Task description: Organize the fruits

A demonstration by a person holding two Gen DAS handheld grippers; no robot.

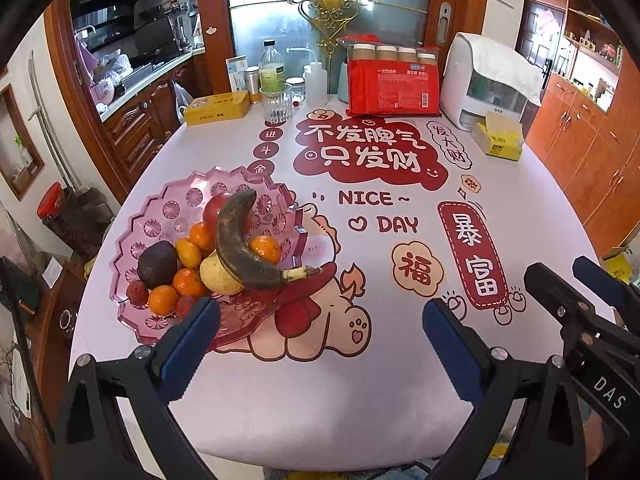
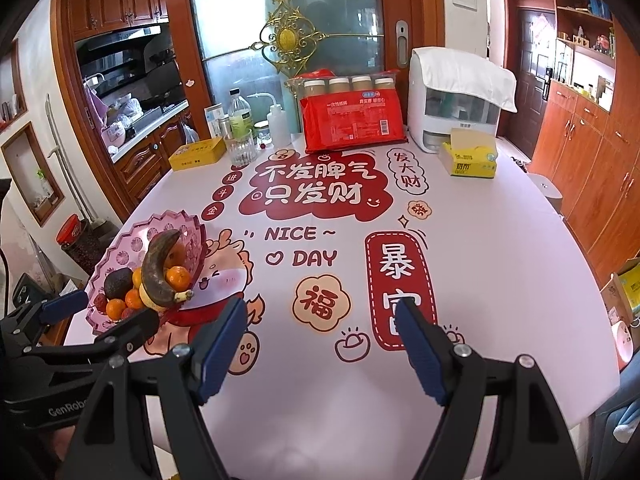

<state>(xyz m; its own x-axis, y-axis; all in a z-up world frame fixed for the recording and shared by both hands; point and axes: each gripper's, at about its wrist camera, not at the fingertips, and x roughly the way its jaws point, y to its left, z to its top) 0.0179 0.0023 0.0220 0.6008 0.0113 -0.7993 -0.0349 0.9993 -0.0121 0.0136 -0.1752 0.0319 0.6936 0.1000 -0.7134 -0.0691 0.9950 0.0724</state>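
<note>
Banana ahead-left of the wide-open, empty left gripper sits precariously; nudging the bowl could roll it off.

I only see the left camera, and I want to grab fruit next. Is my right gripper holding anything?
Observer: No. The right gripper is open with nothing in it, above the table.
Child: Is anything beside the table on that side?
Observer: Yes, a grey round thing stands just past the table's right edge.
</note>
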